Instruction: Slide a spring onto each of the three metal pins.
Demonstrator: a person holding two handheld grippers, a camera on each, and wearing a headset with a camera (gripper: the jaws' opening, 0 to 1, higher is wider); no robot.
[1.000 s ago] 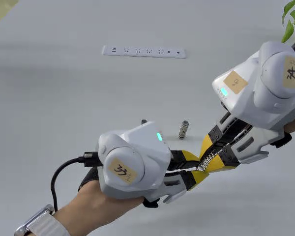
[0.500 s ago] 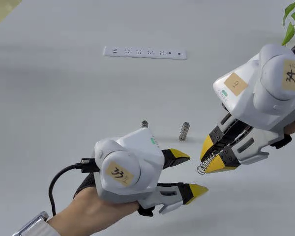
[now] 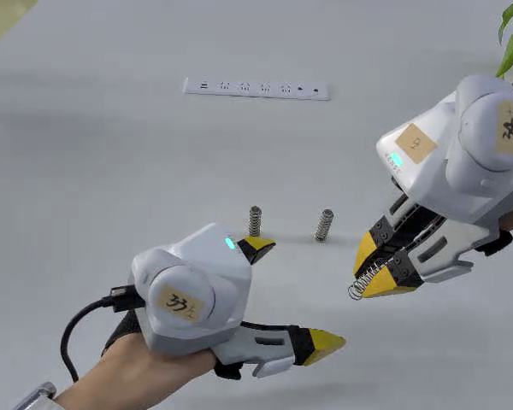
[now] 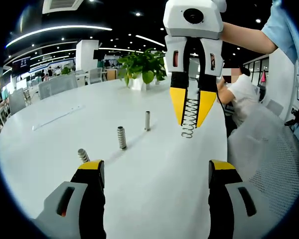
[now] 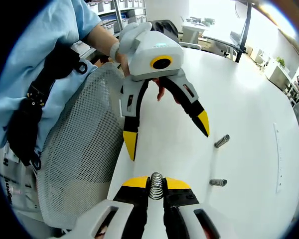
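White counter point(image 3: 111, 171): L gripper point(image 3: 303, 293) is backing off wide, leaving steel coil spring point(image 4: 190, 117) pinched in R gripper point(image 3: 362, 282) for bare pin point(image 4: 147, 121).

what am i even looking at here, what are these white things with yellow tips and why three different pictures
No robot: a person holds a two-jaw gripper in each hand. The head view comes from a headset looking down; the two round views come from cameras riding on each gripper. The left gripper is open and empty. The right gripper pinches a spring. On the white table stand three metal pins: the nearest pin and middle pin in the left gripper view wear springs, the far pin is bare. A power strip lies behind.
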